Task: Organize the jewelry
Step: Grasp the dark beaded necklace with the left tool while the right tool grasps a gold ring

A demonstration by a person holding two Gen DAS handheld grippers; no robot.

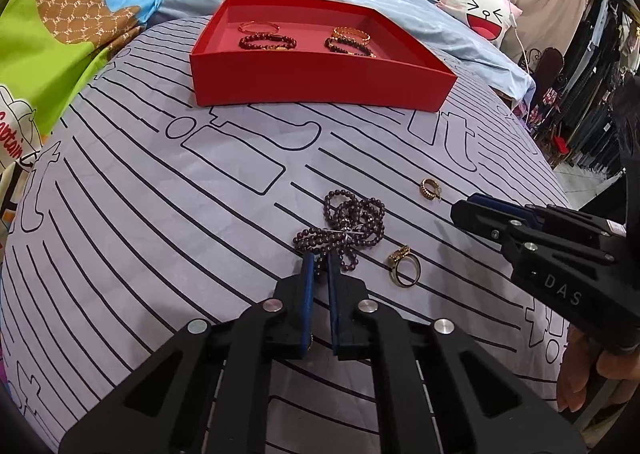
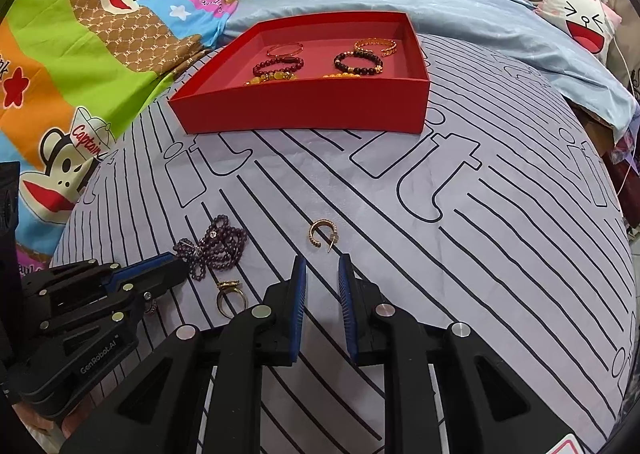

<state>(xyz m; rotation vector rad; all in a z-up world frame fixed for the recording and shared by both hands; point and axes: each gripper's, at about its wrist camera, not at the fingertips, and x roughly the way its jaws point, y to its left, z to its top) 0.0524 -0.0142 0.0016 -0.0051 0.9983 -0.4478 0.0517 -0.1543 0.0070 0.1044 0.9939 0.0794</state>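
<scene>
A red tray sits at the far side of the striped sheet and holds several bracelets. A tangled dark purple bead necklace lies on the sheet. My left gripper is shut on its near strands. A gold ring lies to the right of it. A gold hoop earring lies farther right, just ahead of my right gripper, which is open and empty.
The surface is a soft bed with a lilac striped sheet. A light blue blanket and a cartoon quilt lie behind the tray. A smiling pillow is at the far right.
</scene>
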